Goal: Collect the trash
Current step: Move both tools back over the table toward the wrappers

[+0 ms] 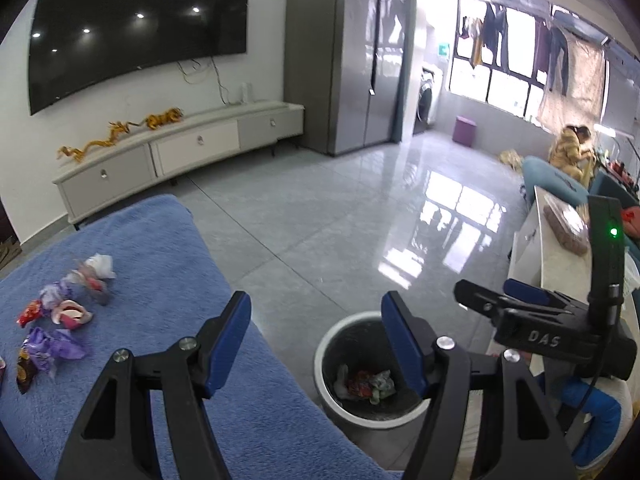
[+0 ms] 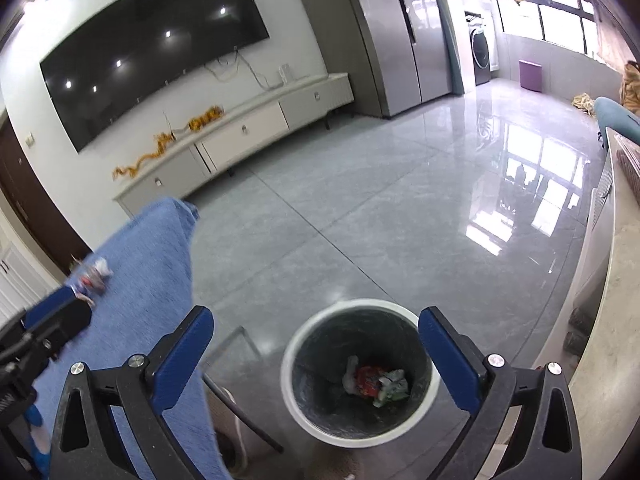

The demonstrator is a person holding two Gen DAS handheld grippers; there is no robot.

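White-rimmed trash bin [image 2: 358, 372] on floor beside blue-covered table [image 1: 160, 280]; contains crumpled wrappers [image 2: 376, 386] at bottom; remaining wrappers [image 1: 60, 312] scattered on table cloth, well apart from bin; left gripper [image 1: 316, 344] spread wide, empty; right gripper [image 2: 316, 356] spread wide, empty, above bin.

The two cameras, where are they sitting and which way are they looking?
Left wrist: it rides on the left gripper, looking forward and down over the blue towel-covered table with crumpled snack wrappers; its open blue-padded fingers show, and the right gripper pokes in.
Right wrist: it rides on the right gripper, open above the round white-rimmed trash bin; the left gripper's edge shows.
Shared: the bin with trash inside, the blue table, the big black wall TV and the shiny grey tiled floor.
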